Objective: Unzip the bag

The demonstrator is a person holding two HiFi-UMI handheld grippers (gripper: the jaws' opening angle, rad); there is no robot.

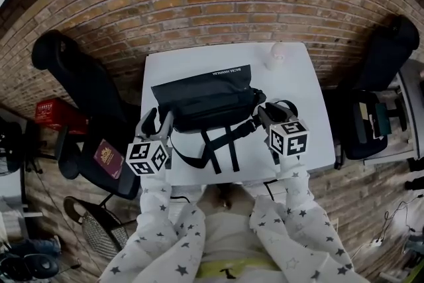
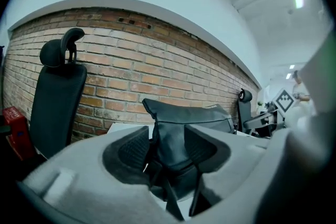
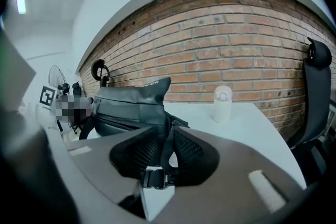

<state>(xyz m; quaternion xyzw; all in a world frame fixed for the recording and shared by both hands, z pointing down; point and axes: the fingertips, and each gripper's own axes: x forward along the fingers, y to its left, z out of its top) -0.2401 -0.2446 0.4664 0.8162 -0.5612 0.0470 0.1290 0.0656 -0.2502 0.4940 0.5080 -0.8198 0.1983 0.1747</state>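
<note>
Bag (image 1: 205, 99), black, sits mid-table (image 1: 301, 83), long side across, with its top flap toward the table's far edge. Zip line and puller can't be made out in any view. The white print on the flap is too small to read. Two straps (image 1: 222, 149) run toward the table's near edge, their ends lost at the person's body.

Left gripper (image 1: 159, 119) is at the table's near-left side, jaws wide apart. In the left gripper view the bag (image 2: 184, 118) end shows between the pads of that gripper (image 2: 167, 136). Whether a pad touches fabric can't be told, and the gripper body cuts off the bag's lower part.

Right gripper (image 1: 273, 109) is at the table's near-right side. In the right gripper view its jaws (image 3: 167, 139) stand a little apart with a strap (image 3: 168, 152) running up between them, and a sliver of table shows beside the strap, so no clamp. A buckle (image 3: 155, 178) sits just below the pads. The gripper body hides the near end of the bag (image 3: 131, 102).

White bottle (image 1: 277, 55) stands at the table's far-right corner.
</note>
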